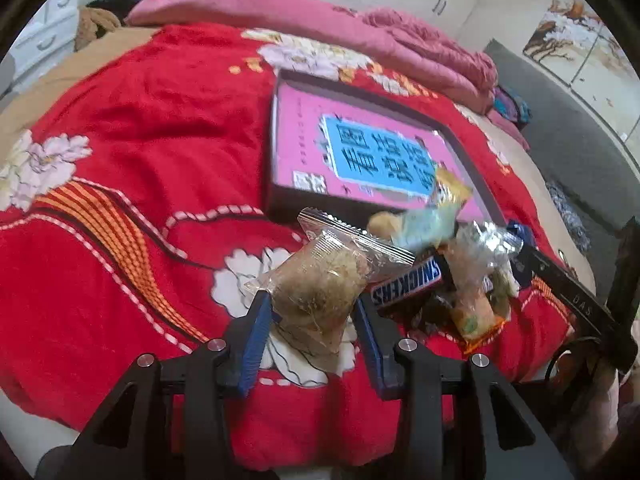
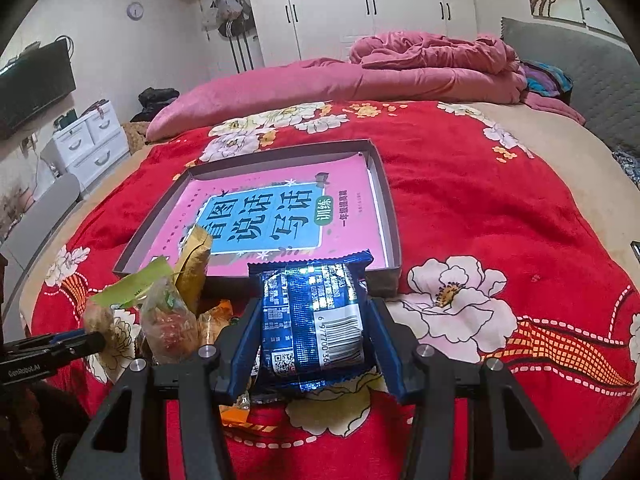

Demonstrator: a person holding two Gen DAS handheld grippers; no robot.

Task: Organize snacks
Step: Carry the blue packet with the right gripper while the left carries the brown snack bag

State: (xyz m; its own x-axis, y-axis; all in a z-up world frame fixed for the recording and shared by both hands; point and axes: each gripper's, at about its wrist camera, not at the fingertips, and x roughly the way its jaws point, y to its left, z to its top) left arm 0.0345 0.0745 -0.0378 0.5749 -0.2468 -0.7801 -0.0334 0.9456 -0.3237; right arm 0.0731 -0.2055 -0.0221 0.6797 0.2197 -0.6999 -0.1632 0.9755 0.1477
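My left gripper (image 1: 314, 312) pinches the clear snack pack (image 1: 320, 284) over the red blanket (image 1: 120, 160); right gripper (image 2: 312, 328) clamps the blue packet (image 2: 314, 312) at the tray's (image 2: 390, 216) near rim, bare blanket rightward.

bright even daylight; fisheye edge bending, dark corners; glare on blue packet (image 2: 314, 316).

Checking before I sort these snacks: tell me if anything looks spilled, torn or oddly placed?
Nothing looks spilled or torn. The snack pile sits jumbled on the red blanket beside the box, which holds only a pink book.
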